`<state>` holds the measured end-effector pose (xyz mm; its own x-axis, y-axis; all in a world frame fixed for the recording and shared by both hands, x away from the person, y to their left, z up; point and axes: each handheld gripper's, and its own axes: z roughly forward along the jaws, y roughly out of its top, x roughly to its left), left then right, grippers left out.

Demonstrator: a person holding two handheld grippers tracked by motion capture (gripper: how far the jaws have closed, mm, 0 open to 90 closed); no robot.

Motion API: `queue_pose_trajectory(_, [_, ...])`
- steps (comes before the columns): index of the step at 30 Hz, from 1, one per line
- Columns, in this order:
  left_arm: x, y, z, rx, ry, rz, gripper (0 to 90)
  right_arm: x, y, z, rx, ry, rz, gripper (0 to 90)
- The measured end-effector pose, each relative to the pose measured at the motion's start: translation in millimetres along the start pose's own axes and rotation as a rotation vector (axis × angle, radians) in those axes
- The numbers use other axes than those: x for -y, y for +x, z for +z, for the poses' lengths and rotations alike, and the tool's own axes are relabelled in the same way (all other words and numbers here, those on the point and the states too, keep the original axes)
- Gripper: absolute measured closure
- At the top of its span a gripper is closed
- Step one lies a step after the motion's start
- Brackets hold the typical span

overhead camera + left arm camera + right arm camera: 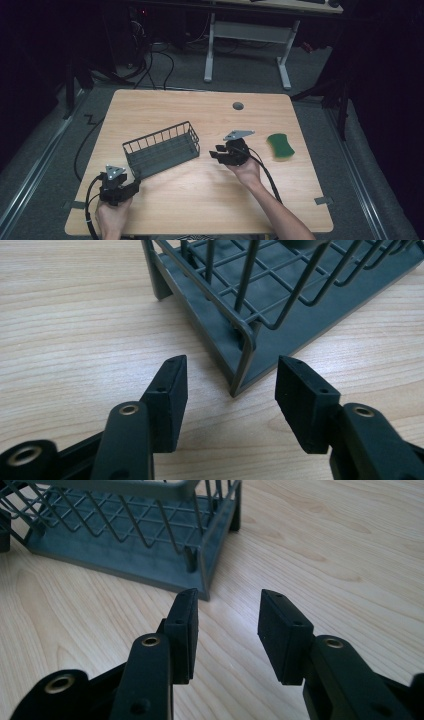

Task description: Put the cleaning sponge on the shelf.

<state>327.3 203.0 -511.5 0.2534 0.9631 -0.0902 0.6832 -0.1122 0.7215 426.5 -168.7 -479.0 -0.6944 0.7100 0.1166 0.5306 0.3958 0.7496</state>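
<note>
A dark grey wire basket [162, 150] stands slantwise on the wooden table [200, 205], left of centre. My left gripper [134, 183] is at its near left corner, held in a hand at the table's front edge. In the left gripper view that gripper [230, 375] is open, and the basket's corner post [245, 355] stands just beyond the gap, untouched. My right gripper [218, 153] hovers off the basket's right end. In the right gripper view it [227, 610] is open with bare wood between the pads, and the basket [125, 545] lies a little ahead to the left.
A green sponge [280, 146] lies near the table's right edge. A round cable hole [238, 106] sits at the back of the tabletop. Behind the table stand a white desk frame [247, 37] and loose cables [155, 65] on the floor.
</note>
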Motion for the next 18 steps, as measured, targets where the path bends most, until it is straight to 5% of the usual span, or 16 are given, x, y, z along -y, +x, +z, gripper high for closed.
queue_pose_trajectory(18, [-1.9,-2.4,5.0,-0.011,-0.013,-0.024,61.9,-17.6,10.6,47.1,-0.015,0.079,-0.002,71.3])
